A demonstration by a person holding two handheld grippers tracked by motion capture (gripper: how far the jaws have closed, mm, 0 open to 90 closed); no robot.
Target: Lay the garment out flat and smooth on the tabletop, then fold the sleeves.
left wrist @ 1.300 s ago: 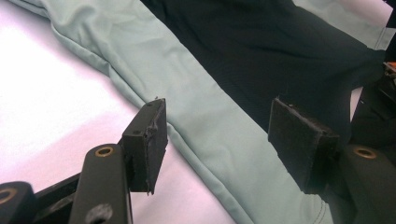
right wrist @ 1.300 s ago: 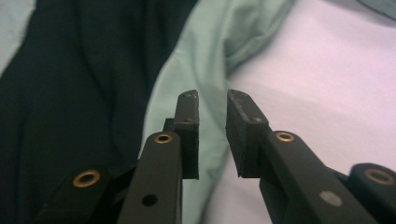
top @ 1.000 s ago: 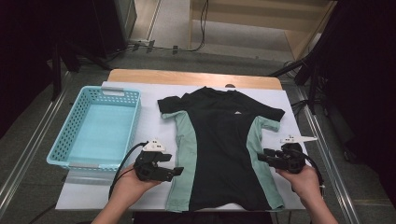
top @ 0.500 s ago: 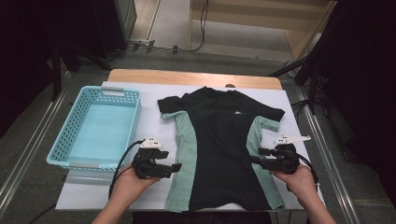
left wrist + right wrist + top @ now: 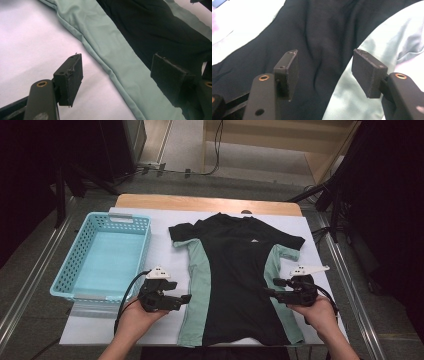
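Left gripper (image 5: 182,298) released, jaws straddling the shirt (image 5: 237,275) at its left green edge. Right gripper (image 5: 272,287) released over the right seam. Basket (image 5: 75,265) well apart.

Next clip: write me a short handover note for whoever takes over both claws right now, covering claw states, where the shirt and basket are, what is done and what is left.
Left claw: open, nothing held, jaws straddling the mint green side panel at the shirt's left edge.
Right claw: open, nothing held, over the seam between black body and green panel on the shirt's right side.
The black short-sleeved T-shirt with mint green side panels lies spread flat on the white table cover, unfolded.
The light blue perforated plastic basket sits to the shirt's left, with nothing in it.
Done: shirt laid out. Left, probably: grip both sides, fold, perhaps move it into the basket.
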